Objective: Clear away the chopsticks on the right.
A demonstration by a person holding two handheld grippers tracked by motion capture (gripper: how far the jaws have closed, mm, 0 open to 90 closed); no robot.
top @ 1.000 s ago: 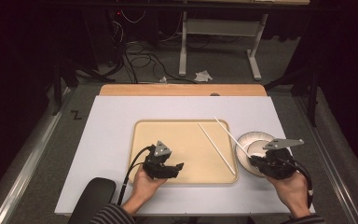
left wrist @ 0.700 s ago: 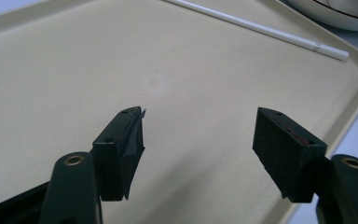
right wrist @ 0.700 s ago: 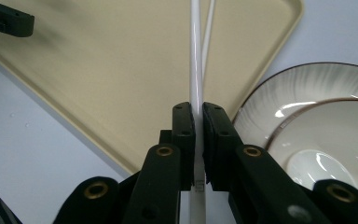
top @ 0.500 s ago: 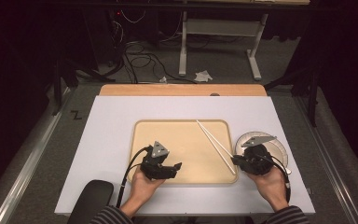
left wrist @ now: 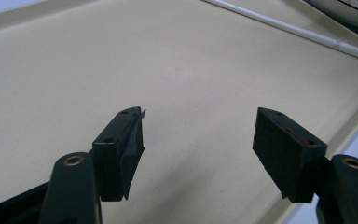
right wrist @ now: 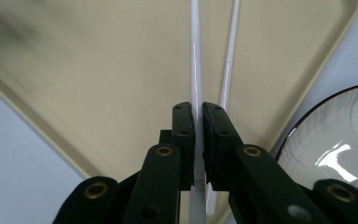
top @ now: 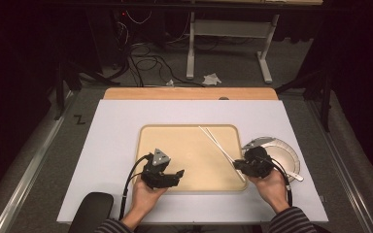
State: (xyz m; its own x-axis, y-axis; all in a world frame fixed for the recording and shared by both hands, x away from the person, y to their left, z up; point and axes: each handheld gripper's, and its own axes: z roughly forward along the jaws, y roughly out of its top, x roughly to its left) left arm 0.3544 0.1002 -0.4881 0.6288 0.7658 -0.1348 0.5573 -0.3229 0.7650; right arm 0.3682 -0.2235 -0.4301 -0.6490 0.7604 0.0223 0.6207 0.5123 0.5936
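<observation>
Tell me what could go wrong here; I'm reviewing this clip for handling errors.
The right hand-held gripper pinches only one white chopstick near its end; the long free length could swing or slip out. The second chopstick lies right beside it on the tray and may get knocked. The plate sits close to that hand and could be bumped.
</observation>
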